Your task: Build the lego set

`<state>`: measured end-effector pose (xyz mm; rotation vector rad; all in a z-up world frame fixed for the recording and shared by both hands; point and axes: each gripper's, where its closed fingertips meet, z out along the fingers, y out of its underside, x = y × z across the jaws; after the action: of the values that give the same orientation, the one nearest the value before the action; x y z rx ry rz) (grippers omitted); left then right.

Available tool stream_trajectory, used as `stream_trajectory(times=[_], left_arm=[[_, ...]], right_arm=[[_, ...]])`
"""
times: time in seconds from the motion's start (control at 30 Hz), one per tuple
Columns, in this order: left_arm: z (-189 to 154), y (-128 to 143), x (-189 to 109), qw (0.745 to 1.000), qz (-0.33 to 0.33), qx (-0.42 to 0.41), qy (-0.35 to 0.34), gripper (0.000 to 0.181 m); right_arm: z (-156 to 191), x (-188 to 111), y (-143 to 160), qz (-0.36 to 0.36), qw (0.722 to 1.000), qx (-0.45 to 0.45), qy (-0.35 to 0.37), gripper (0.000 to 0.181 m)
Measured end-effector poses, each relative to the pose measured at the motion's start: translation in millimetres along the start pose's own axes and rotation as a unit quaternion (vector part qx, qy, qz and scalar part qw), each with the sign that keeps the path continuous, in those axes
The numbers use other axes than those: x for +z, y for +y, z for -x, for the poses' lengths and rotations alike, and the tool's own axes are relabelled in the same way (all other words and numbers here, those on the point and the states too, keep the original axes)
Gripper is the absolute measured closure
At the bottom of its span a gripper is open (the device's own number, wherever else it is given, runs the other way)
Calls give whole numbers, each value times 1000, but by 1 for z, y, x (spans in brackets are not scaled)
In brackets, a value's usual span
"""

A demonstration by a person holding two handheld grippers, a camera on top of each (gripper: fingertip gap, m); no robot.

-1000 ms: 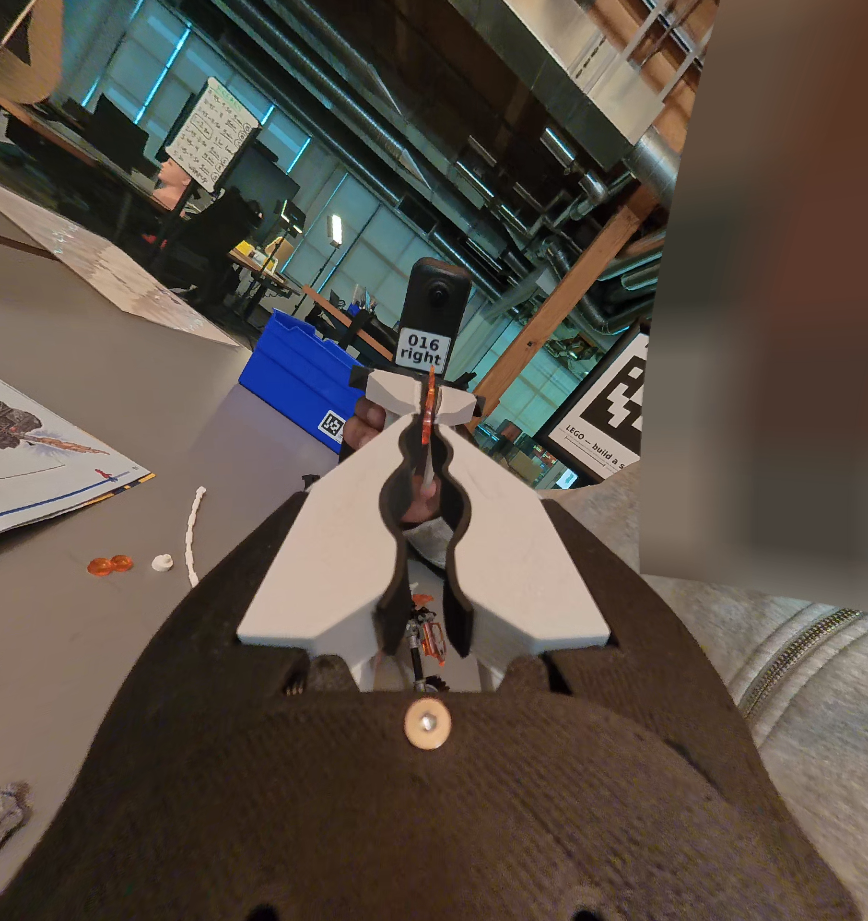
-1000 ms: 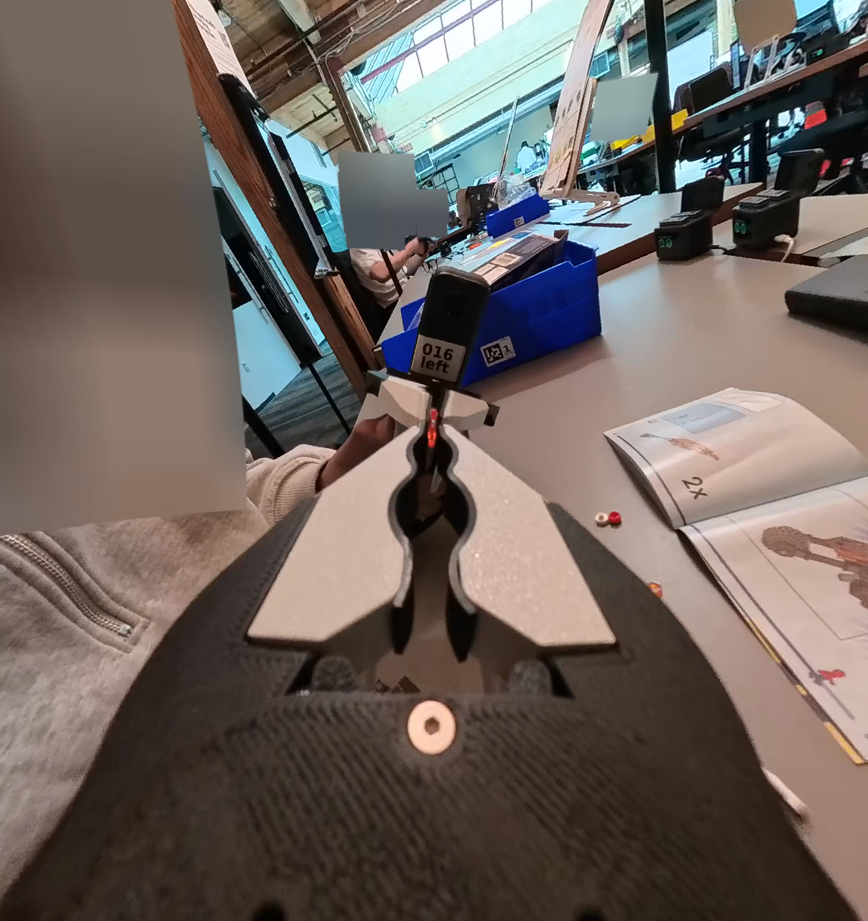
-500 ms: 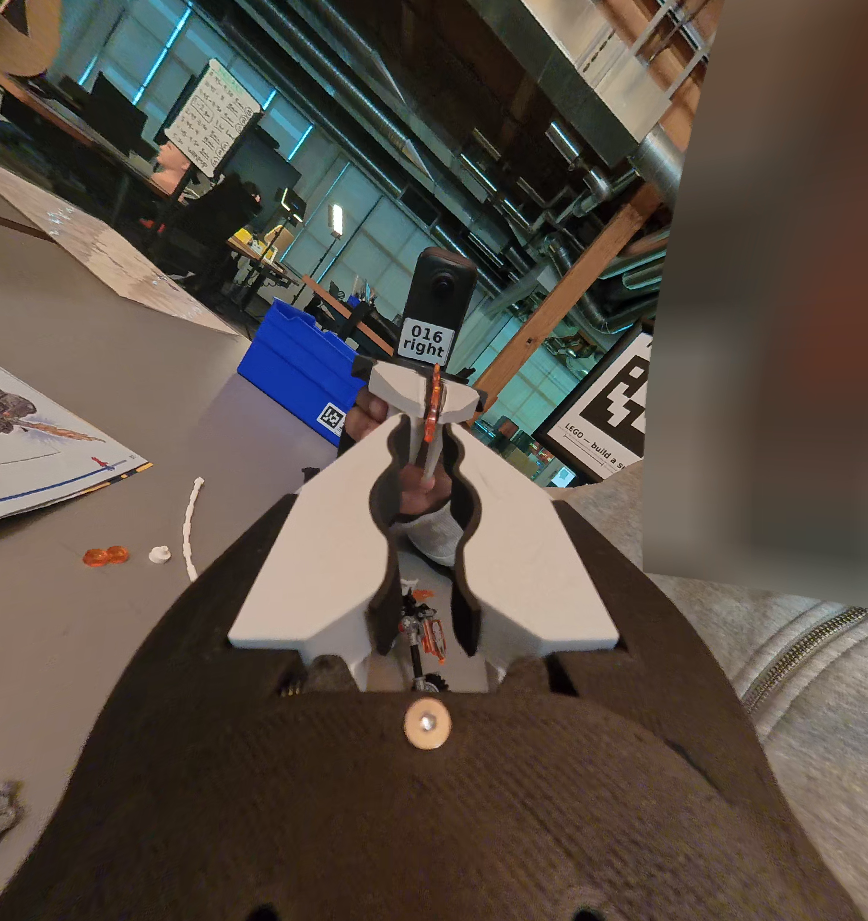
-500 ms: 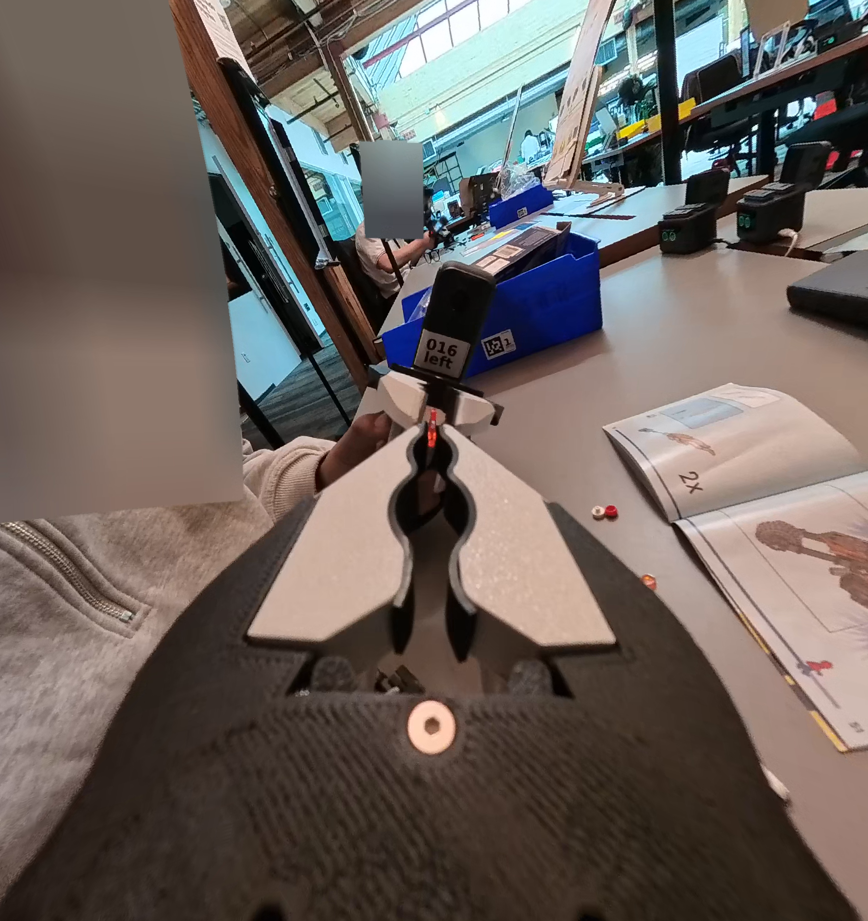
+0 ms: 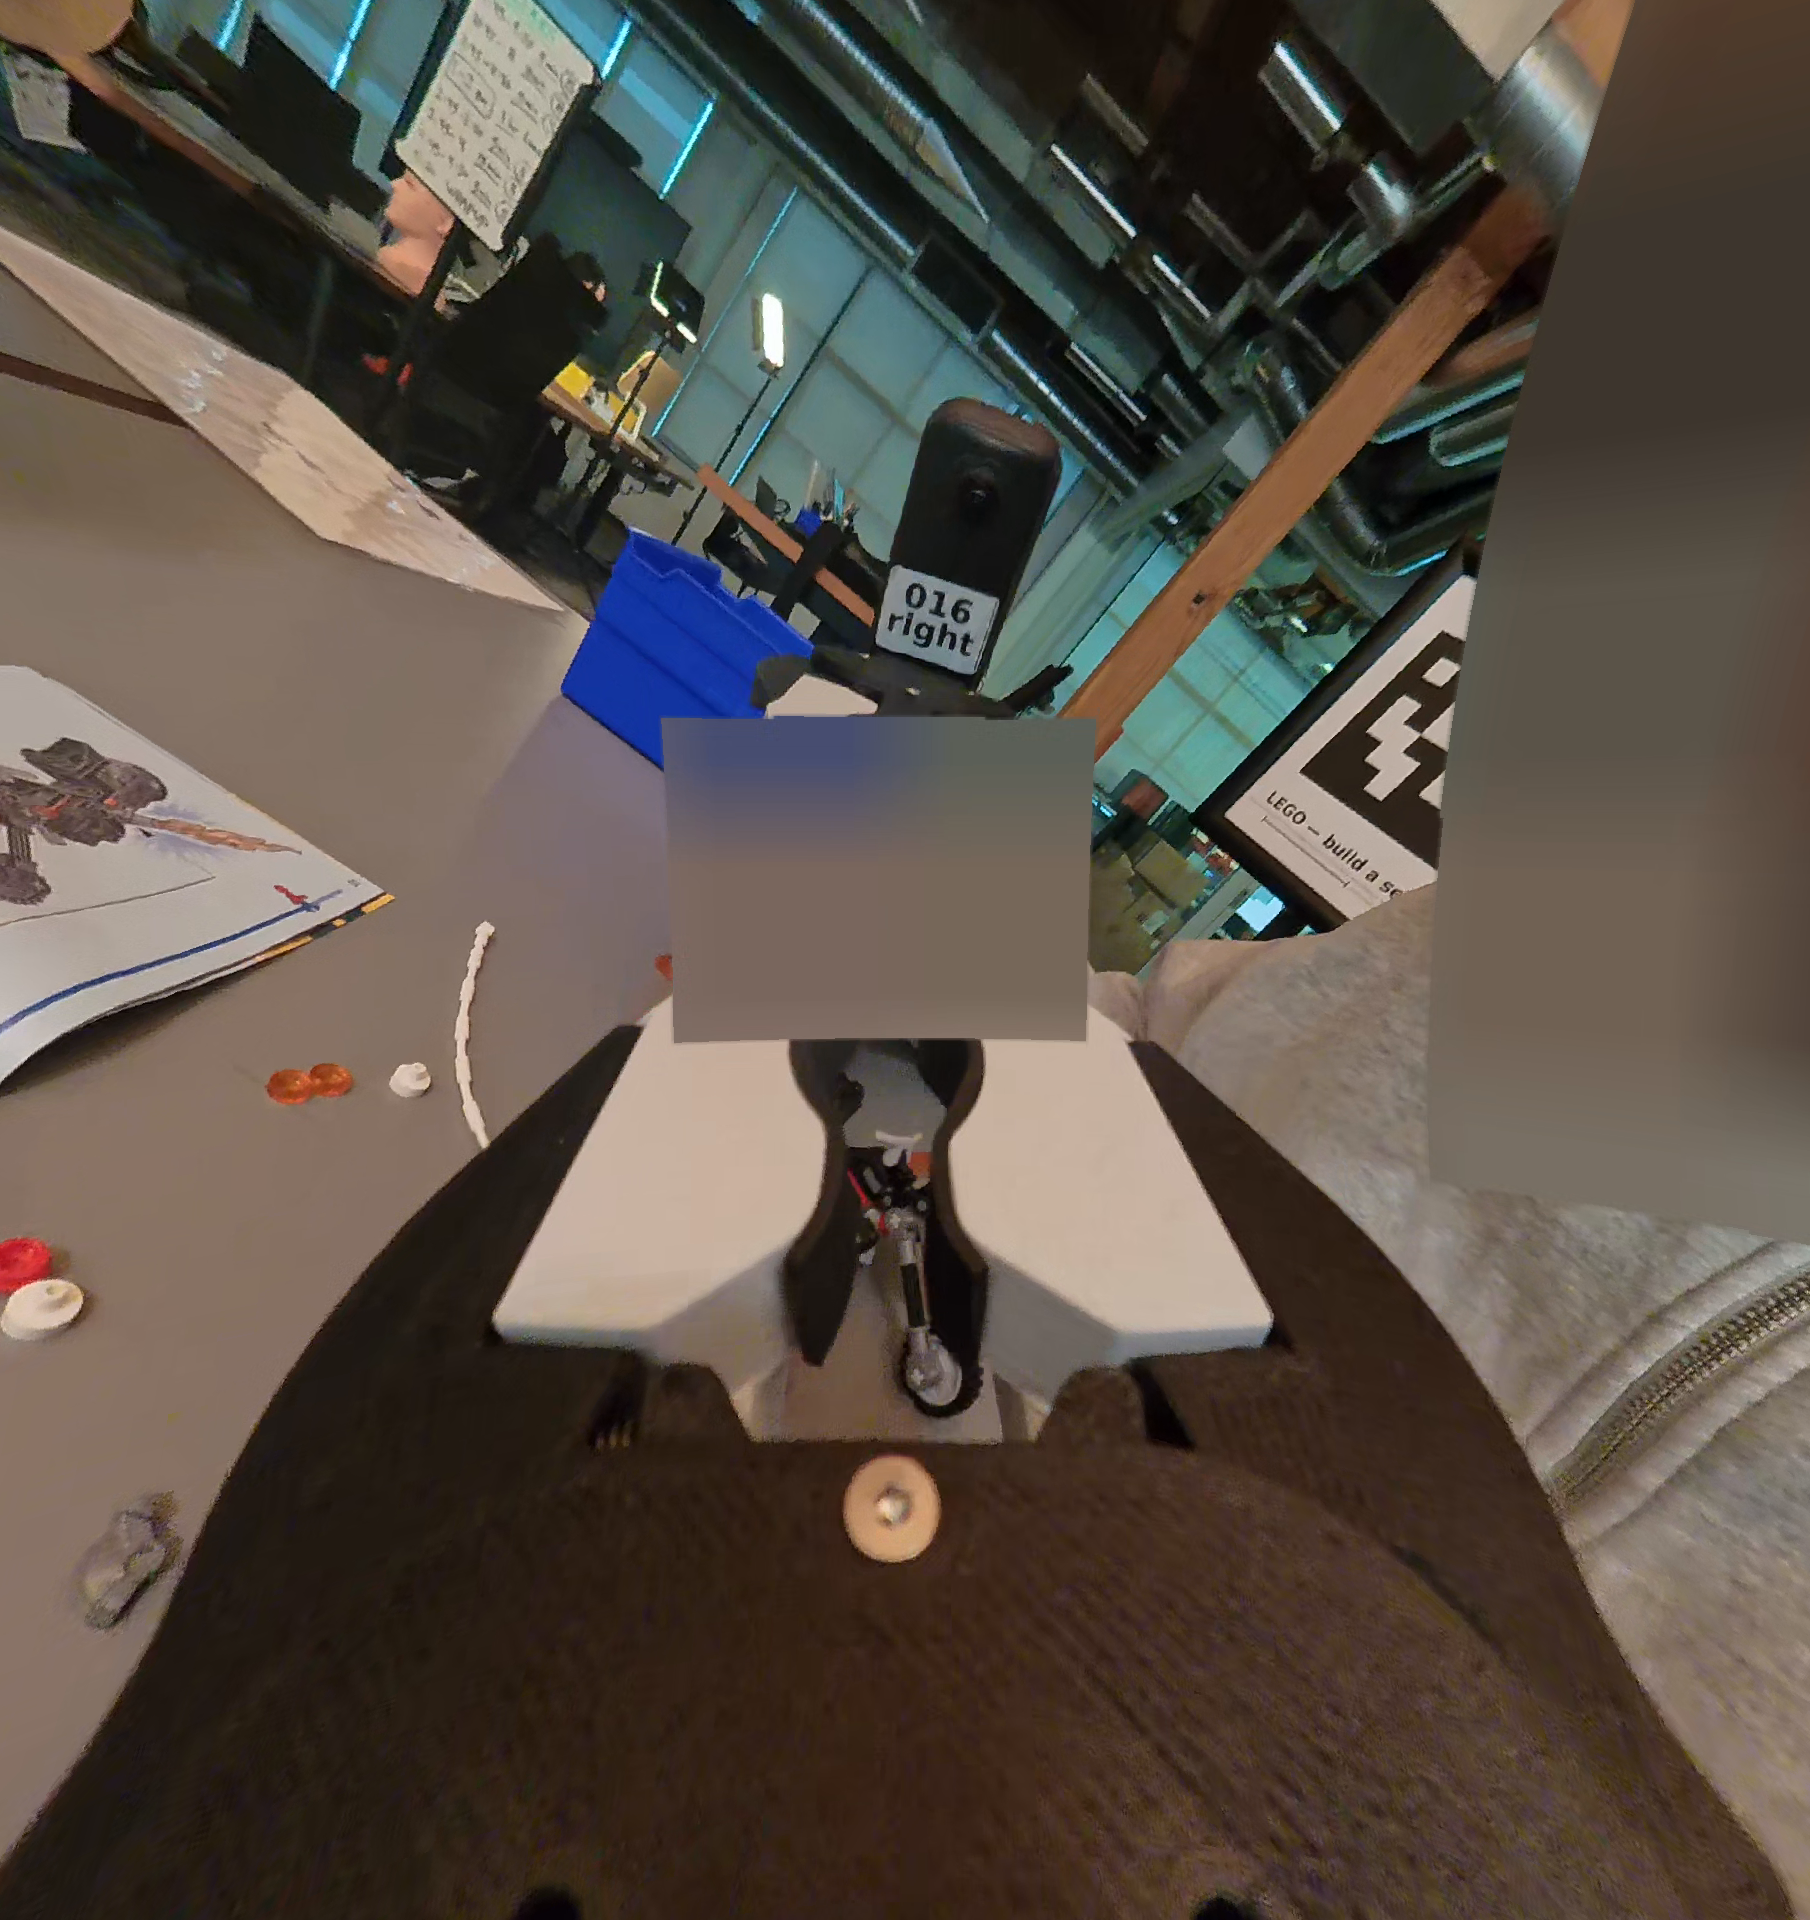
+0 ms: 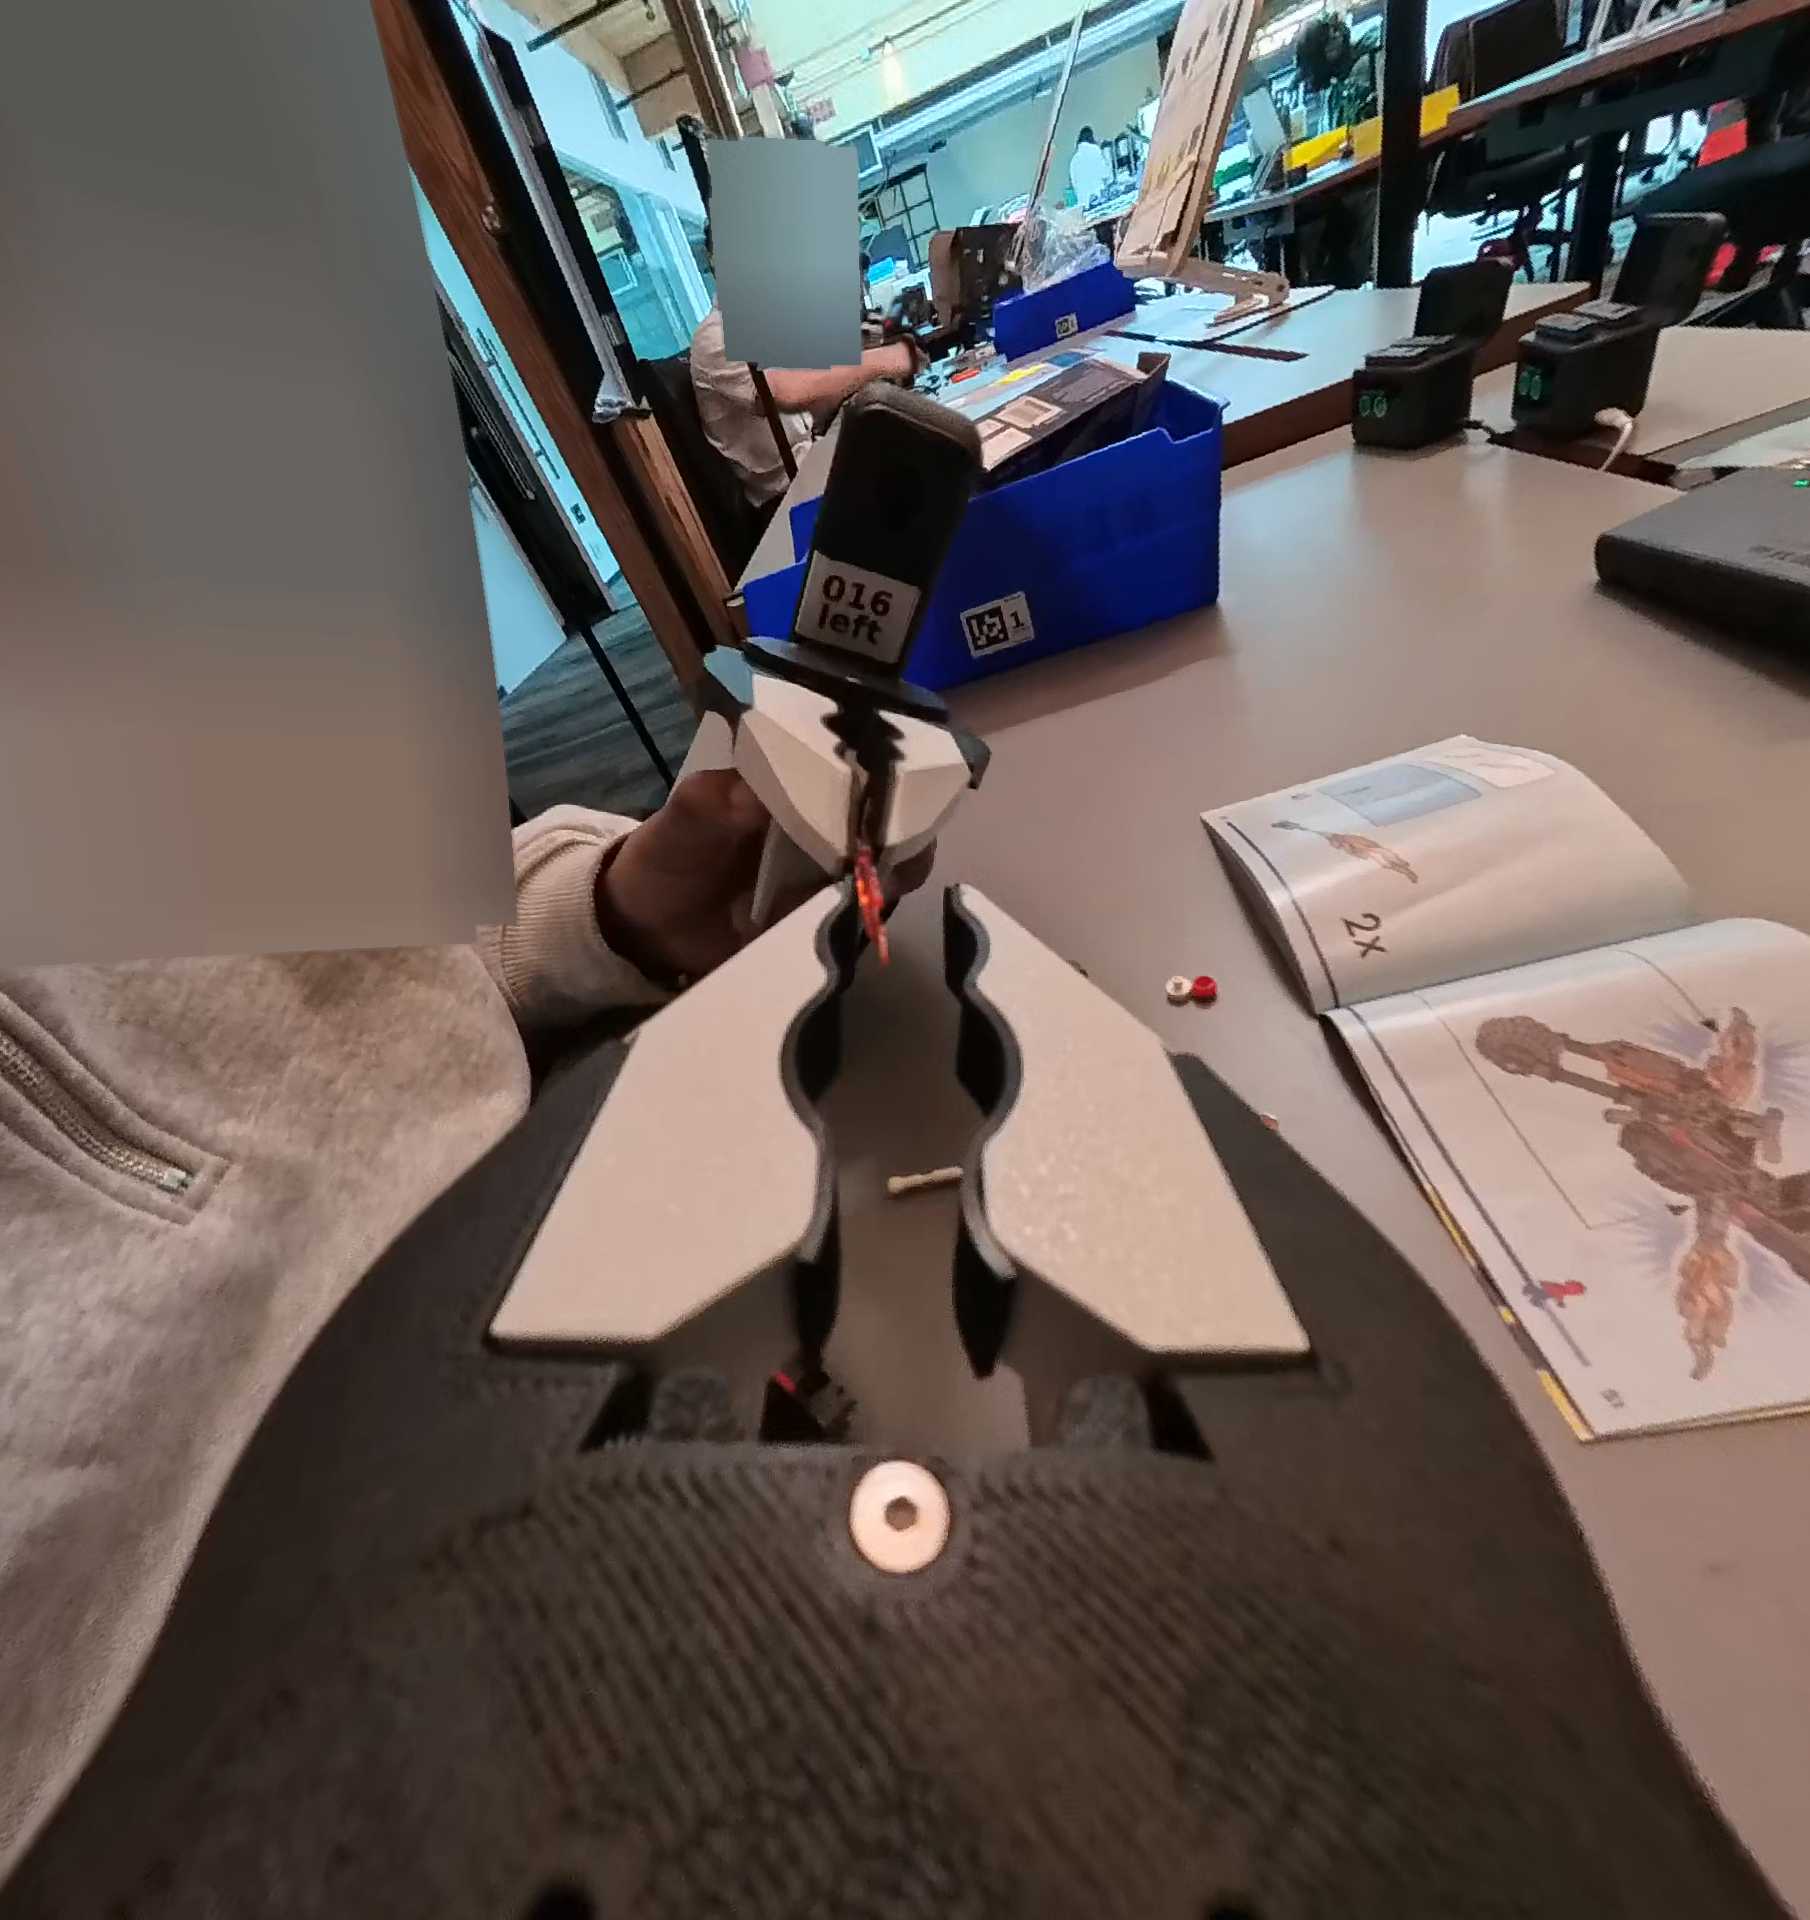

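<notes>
My left gripper (image 5: pixel 885 1049) is shut on a small lego model (image 5: pixel 906 1247) with a spoked wheel (image 5: pixel 932 1377) toward the gripper's base. A mosaic patch hides its fingertips. In the right wrist view the left gripper (image 6: pixel 859 847) is held up in a hand, and an orange-red flame piece (image 6: pixel 868 904) sticks out of its tips. My right gripper (image 6: pixel 896 920) is open and empty, its tips just short of that flame piece. A small white pin (image 6: pixel 924 1182) lies on the grey table (image 6: pixel 1296 727) below the open jaws.
The open instruction booklet (image 6: pixel 1607 1091) (image 5: pixel 101 862) lies on the table. Loose pieces: orange studs (image 5: pixel 309 1083), a white stud (image 5: pixel 409 1078), a white chain (image 5: pixel 465 1029), a red stud (image 5: pixel 9 1262), a grey lump (image 5: pixel 127 1558). Farther back stand a blue bin (image 6: pixel 1088 520) and a black device (image 6: pixel 1732 561). My left and right fingertips are right by each other. The white stud (image 5: pixel 409 1078) is about 12 cm from both grippers' fingertips.
My right gripper was shut at the left gripper's tips; it has opened and drawn back a little. The left gripper still holds the model.
</notes>
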<state>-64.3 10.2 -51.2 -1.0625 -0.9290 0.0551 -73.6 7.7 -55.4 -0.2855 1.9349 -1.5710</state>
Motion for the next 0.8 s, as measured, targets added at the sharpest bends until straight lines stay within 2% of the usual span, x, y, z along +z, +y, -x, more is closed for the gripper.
stream_trajectory(times=[0.23, 0.43, 0.6, 0.67, 0.8], left_arm=[[3, 7, 1, 999, 28, 8, -16, 181], [3, 7, 1, 1000, 25, 2, -9, 180], [12, 5, 1, 998, 18, 25, -48, 173], [19, 14, 4, 995, 48, 36, -77, 172], [45, 50, 16, 969, 166, 82, -164, 163]], right_arm=[[6, 0, 5, 16, 1000, -22, -16, 180], [8, 0, 4, 16, 999, -26, -16, 181], [-2, -12, -12, -12, 999, -30, 25, 181], [-10, -27, -25, -34, 997, -35, 59, 181], [-19, -49, -36, -48, 992, -52, 109, 181]])
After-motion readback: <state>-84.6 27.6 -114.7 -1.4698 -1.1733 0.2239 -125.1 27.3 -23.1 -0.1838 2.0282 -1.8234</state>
